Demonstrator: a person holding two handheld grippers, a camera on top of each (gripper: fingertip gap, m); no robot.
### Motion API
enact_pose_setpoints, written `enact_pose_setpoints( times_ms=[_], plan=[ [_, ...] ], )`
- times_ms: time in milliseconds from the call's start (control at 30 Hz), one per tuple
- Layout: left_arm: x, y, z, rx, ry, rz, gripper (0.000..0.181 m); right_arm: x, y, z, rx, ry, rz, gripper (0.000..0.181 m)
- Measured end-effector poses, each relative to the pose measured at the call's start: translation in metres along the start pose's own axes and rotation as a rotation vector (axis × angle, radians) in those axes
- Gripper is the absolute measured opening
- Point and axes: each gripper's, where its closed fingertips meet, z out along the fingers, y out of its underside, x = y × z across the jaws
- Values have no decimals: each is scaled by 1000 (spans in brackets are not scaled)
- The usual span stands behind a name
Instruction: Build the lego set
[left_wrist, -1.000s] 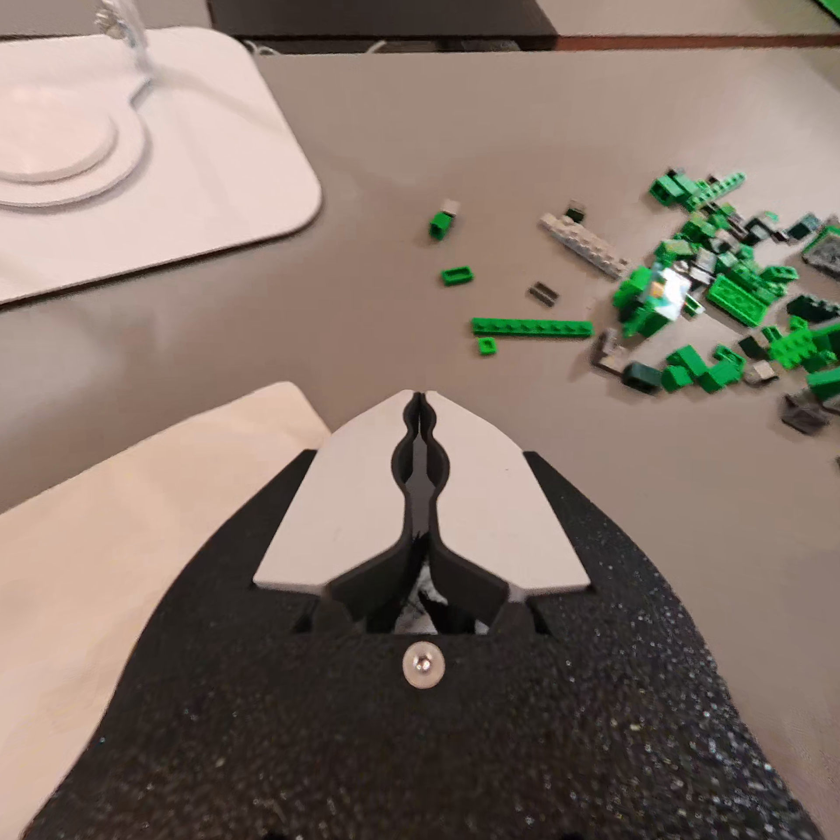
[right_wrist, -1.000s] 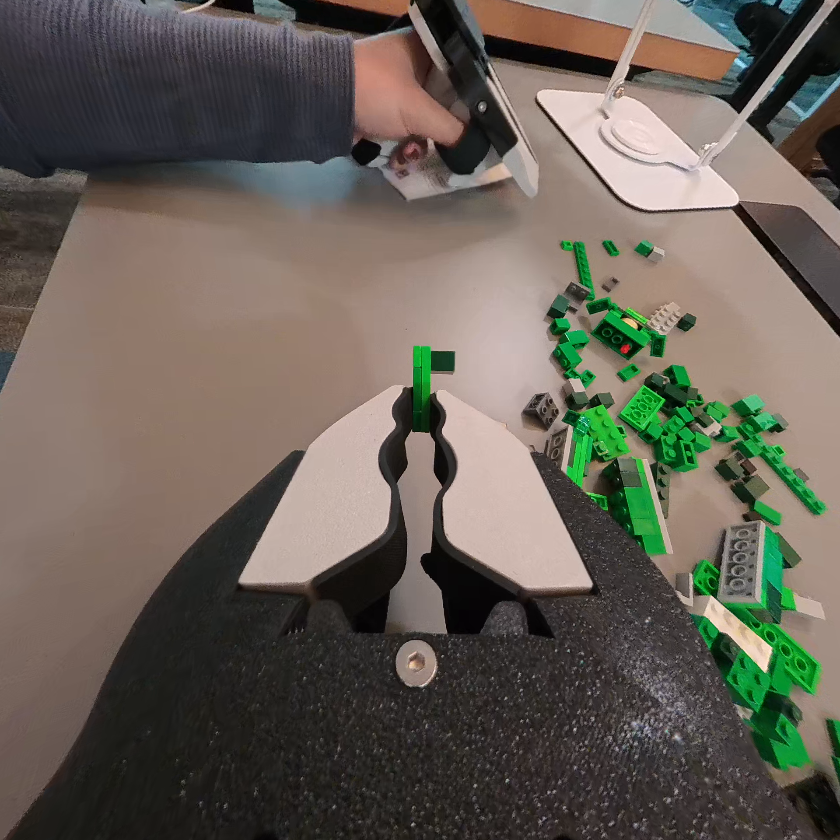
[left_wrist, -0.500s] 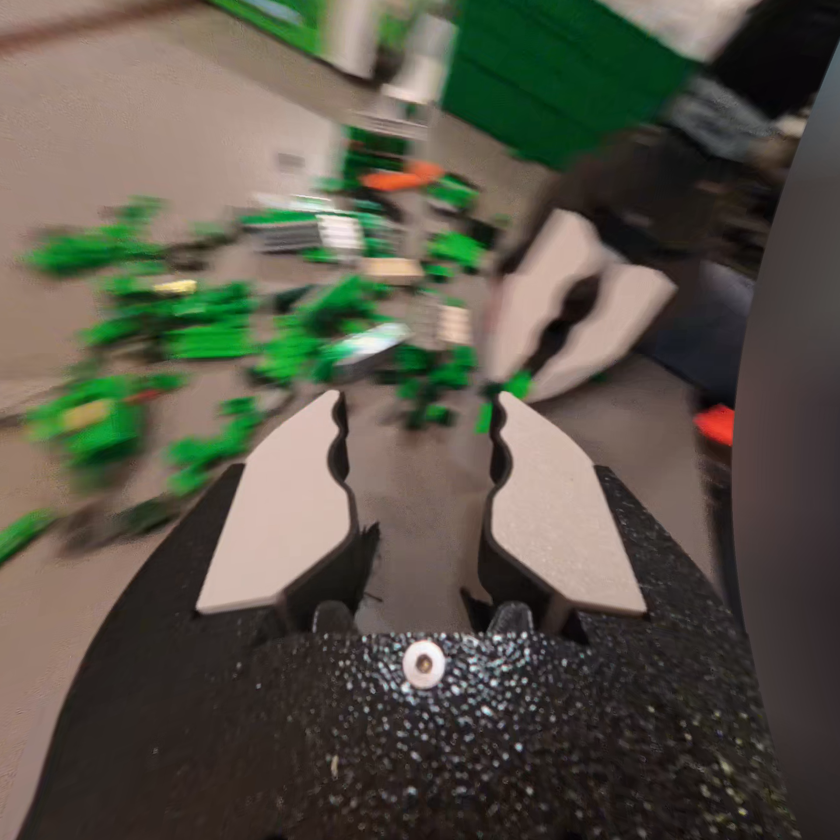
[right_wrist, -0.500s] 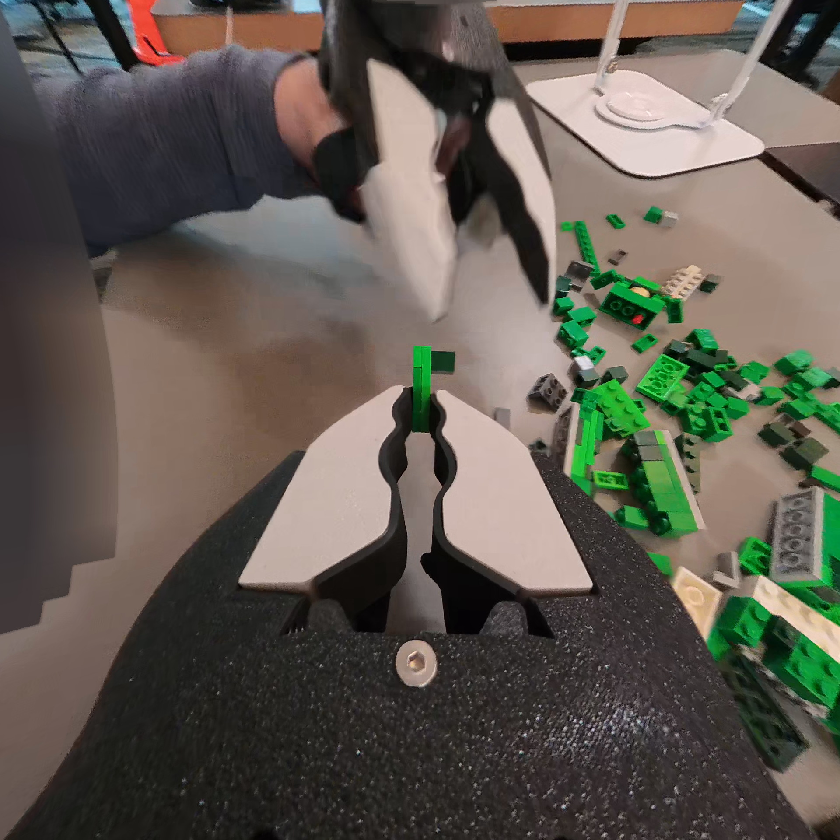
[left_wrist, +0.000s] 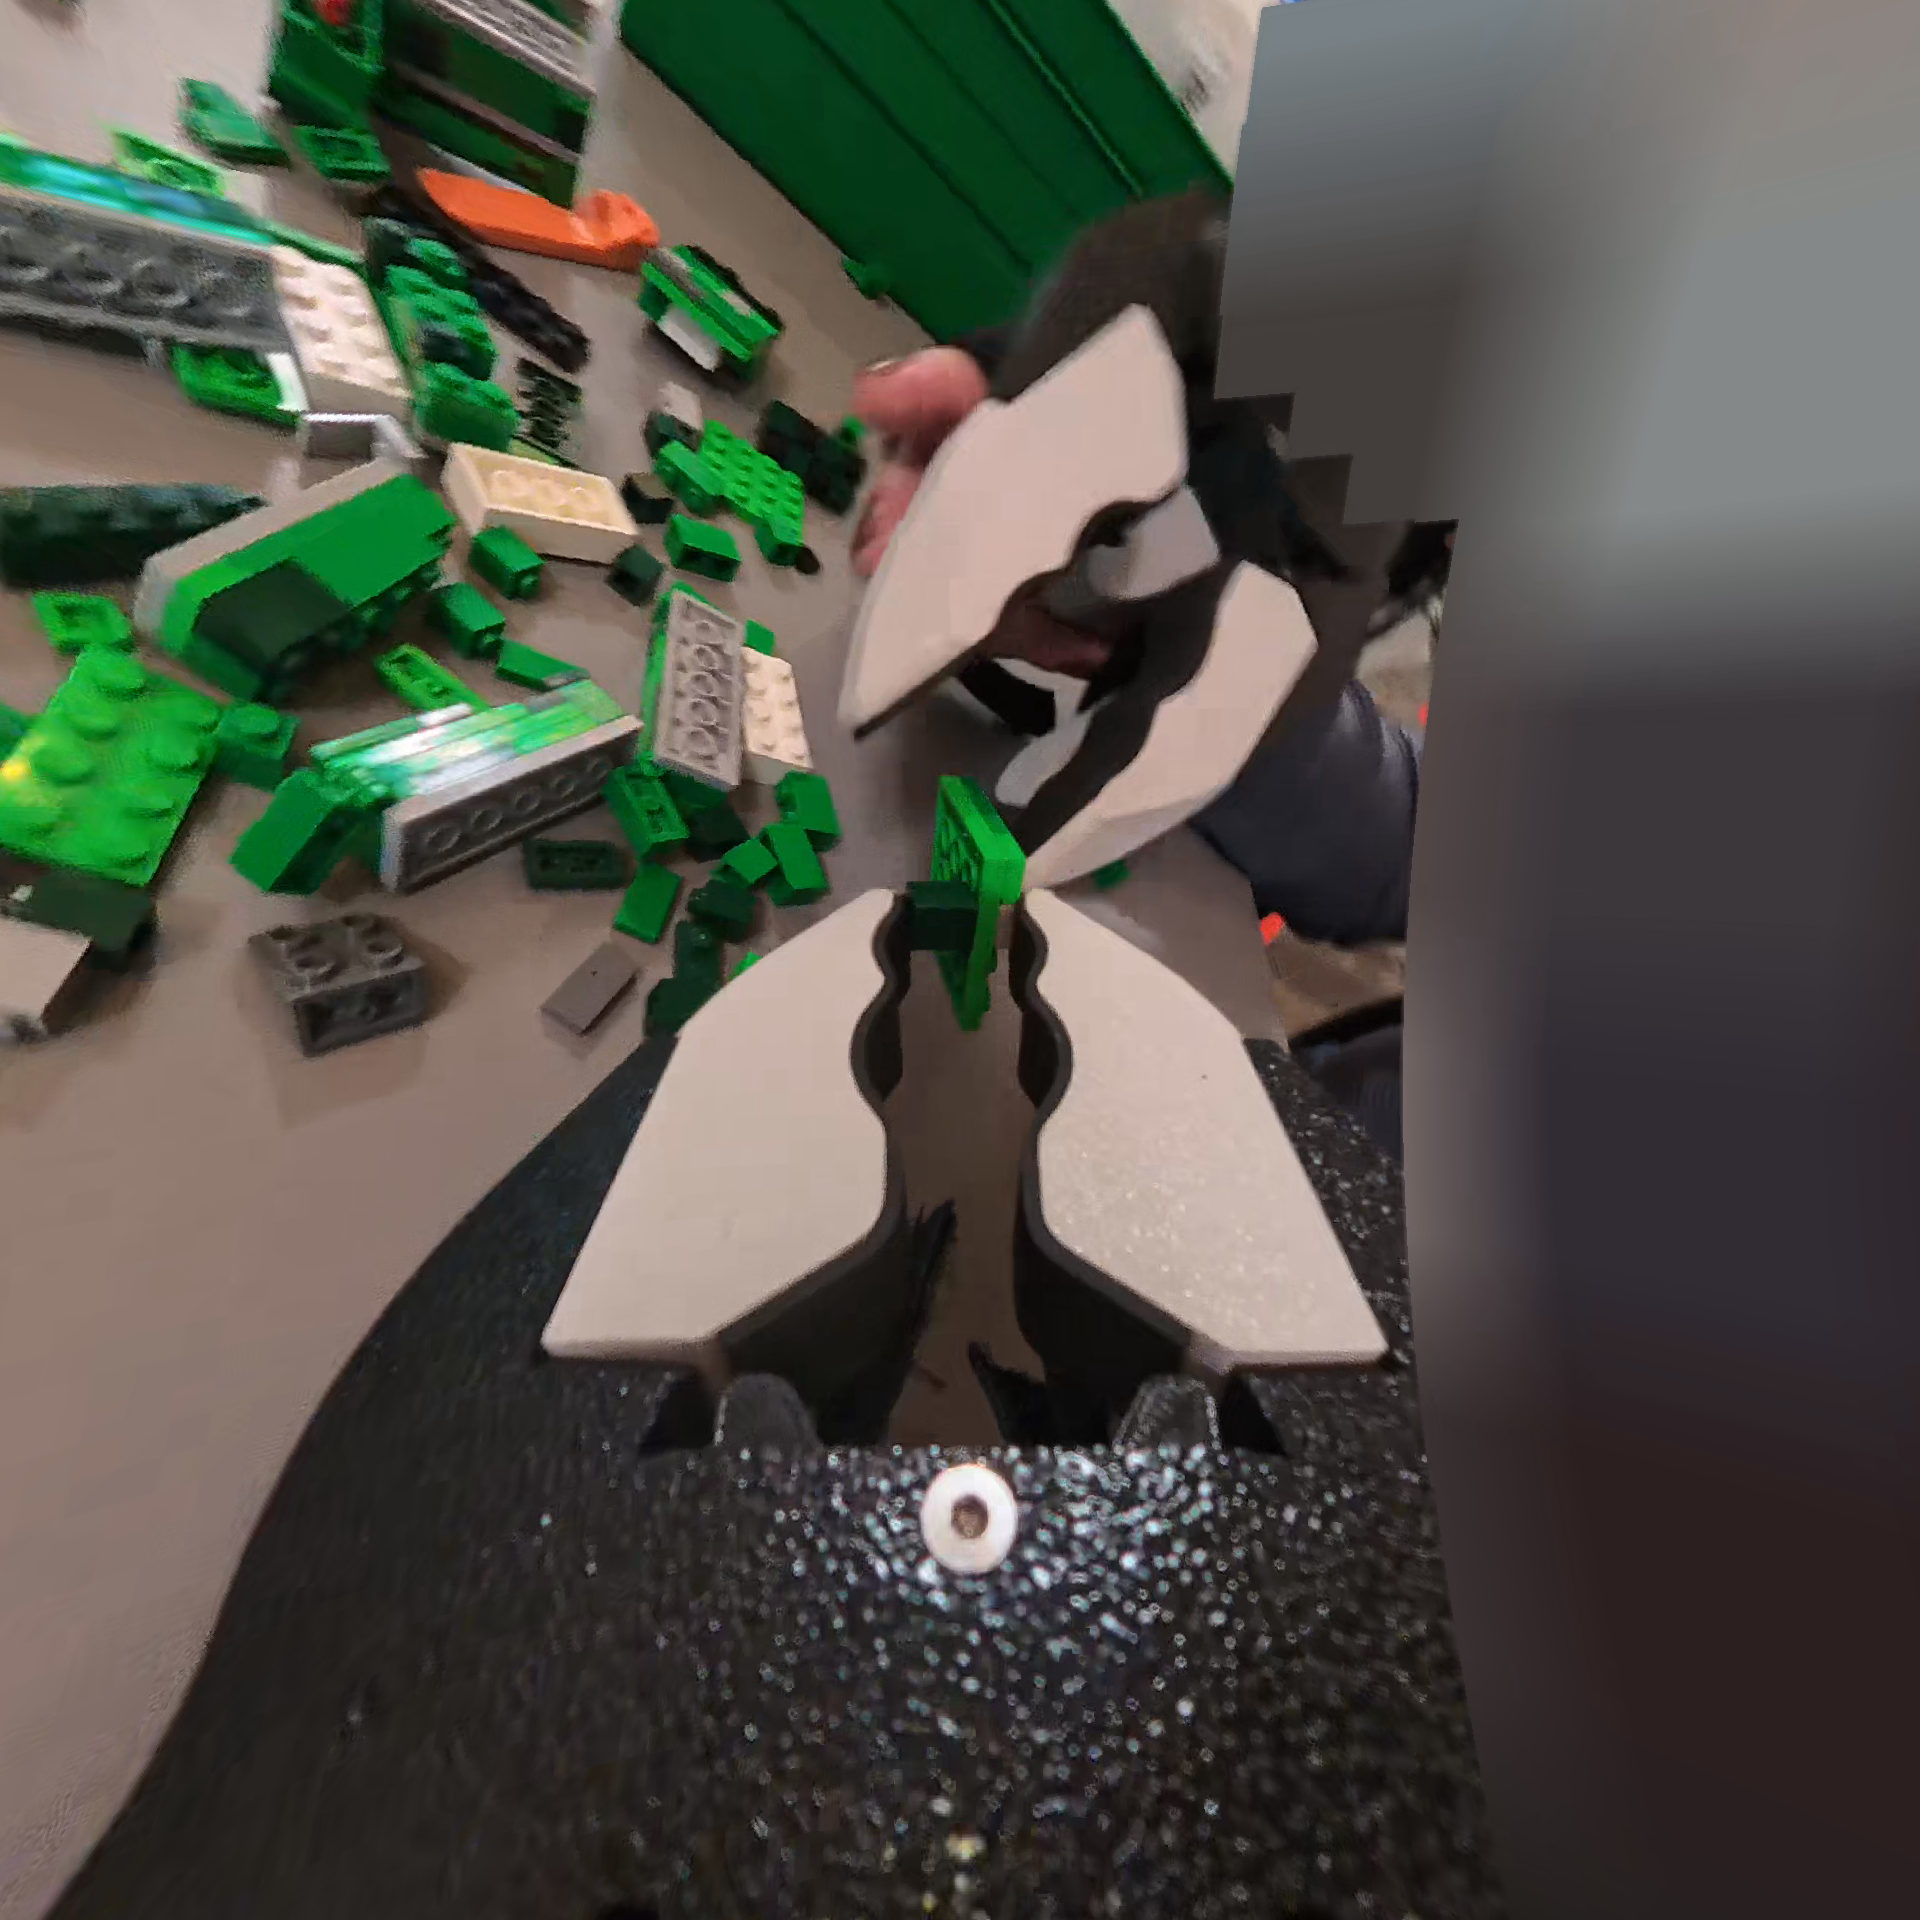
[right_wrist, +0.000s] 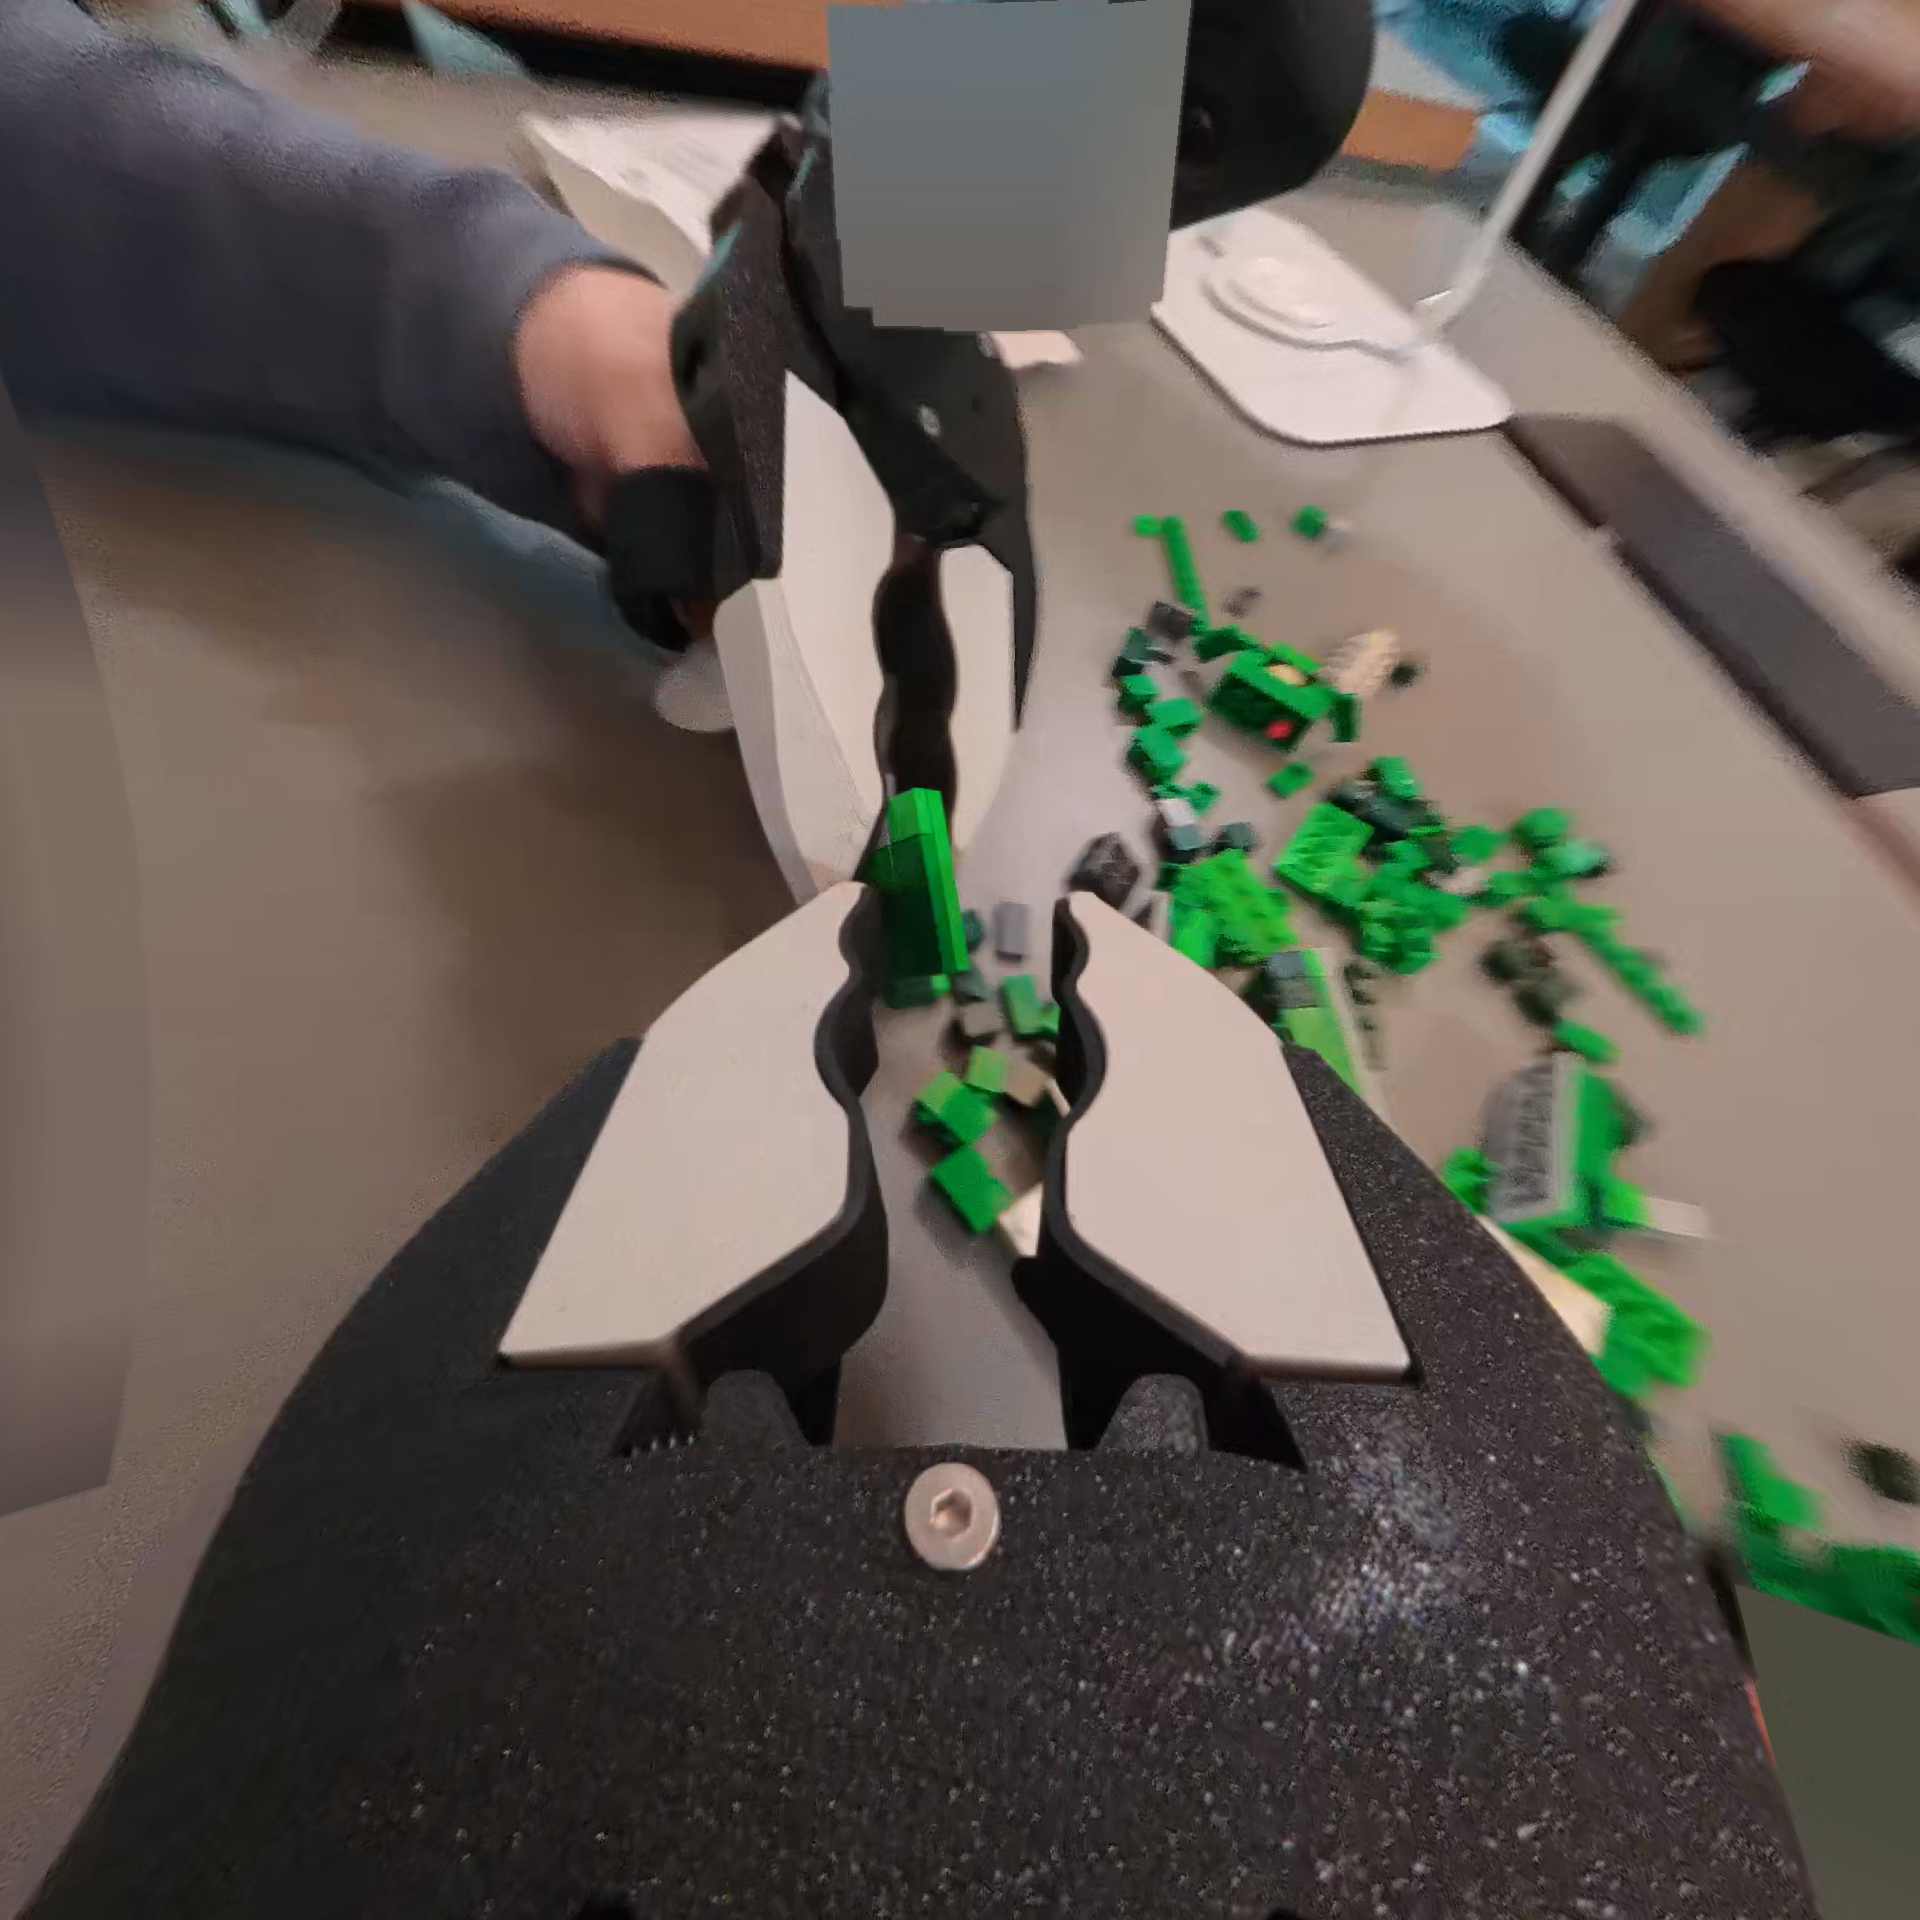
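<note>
Two grippers meet tip to tip above the table (right_wrist: 312, 935). The left gripper (left_wrist: 956, 914) clamps one small green plate assembly (left_wrist: 971, 894); the right gripper (right_wrist: 961, 904) stands parted beside it. Loose bricks (right_wrist: 1382, 883), too many to count, lie right.

both grippers, left (left_wrist: 956, 914) and right (right_wrist: 961, 914), have rough, speckled black plastic bodies, matt pale grey finger plates and a shiny metal screw (right_wrist: 951, 1515). between the left fingertips sits a glossy green plastic plate (left_wrist: 971, 883). beyond them, glossy plastic bricks (left_wrist: 499, 727) lie on a smooth matt grey table (left_wrist: 208, 1143). left of the right gripper, a soft blue knit sleeve (right_wrist: 260, 312).
</note>
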Motion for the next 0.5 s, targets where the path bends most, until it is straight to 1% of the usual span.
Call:
enact_pose_setpoints(
  times_ms=[67,100,133,167,233,300,367,433,467,500],
  plan=[
    [-9,-4,-1,54,-67,-39,18,6,-2,-1,-19,107,-134,33],
    [-13,-6,-4,81,-106,-30,19,3,-4,0,-19,111,-186,32],
    [-15,-12,-7,125,-138,-9,18,-2,-4,1,-25,93,-221,55],
    [-15,-17,-11,165,-151,12,18,-4,-2,3,-47,95,-241,58],
    [-14,-21,-15,194,-147,26,18,-5,0,7,-88,125,-303,64],
    [-9,-21,-14,200,-102,-5,18,-4,0,14,-124,190,-397,61],
    [-6,-18,-10,184,-87,-9,18,3,3,20,-187,303,-505,51],
    [-7,-15,-8,166,-108,15,19,10,2,21,-208,383,-566,37],
    [-7,-16,-9,167,-116,27,19,9,3,21,-193,367,-544,38],
    [-5,-15,-9,155,-109,42,20,6,3,21,-165,322,-478,37]
  ],
)
